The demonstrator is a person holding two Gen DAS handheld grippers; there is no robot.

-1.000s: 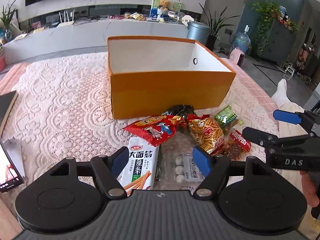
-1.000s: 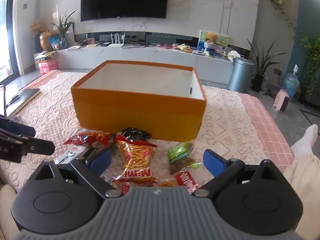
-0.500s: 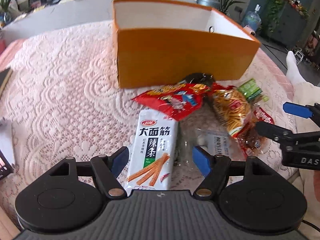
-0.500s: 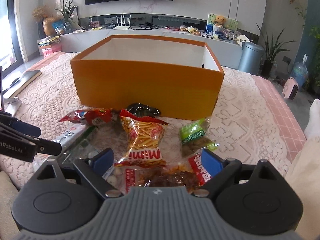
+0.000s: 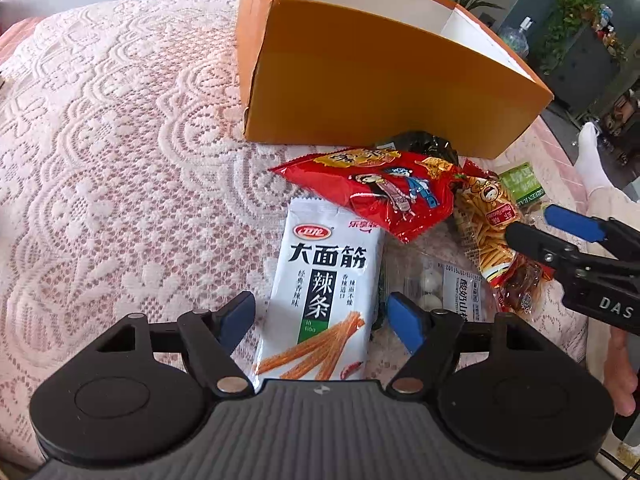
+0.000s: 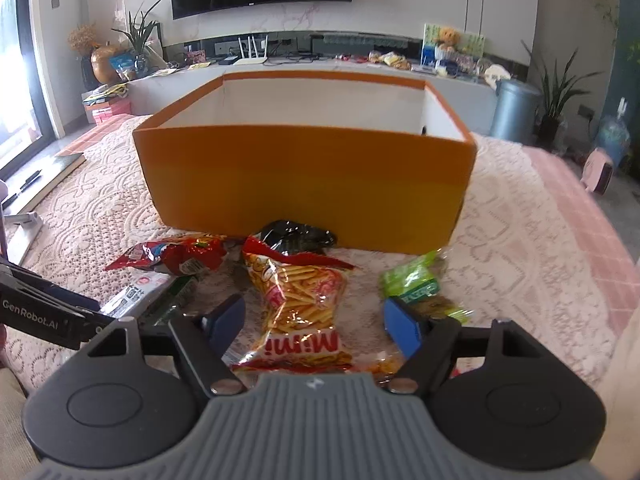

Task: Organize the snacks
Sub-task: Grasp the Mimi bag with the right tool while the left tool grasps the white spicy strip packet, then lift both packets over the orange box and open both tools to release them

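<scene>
The left gripper [image 5: 322, 314] stood wide apart astride the white packet [image 5: 320, 300], touching nothing. That packet's top lay under the red bag [image 5: 384, 192], so a lift risked dragging the bag along. Beside it the clear pouch [image 5: 436, 284] sat close enough for a pad to snag. The right gripper [image 6: 314, 320] was closing around the Mimi bag [image 6: 304, 300], pads not yet on it; crinkly film could slip or burst. The orange box [image 6: 304, 176] waited just behind the pile, empty as far as visible.
</scene>
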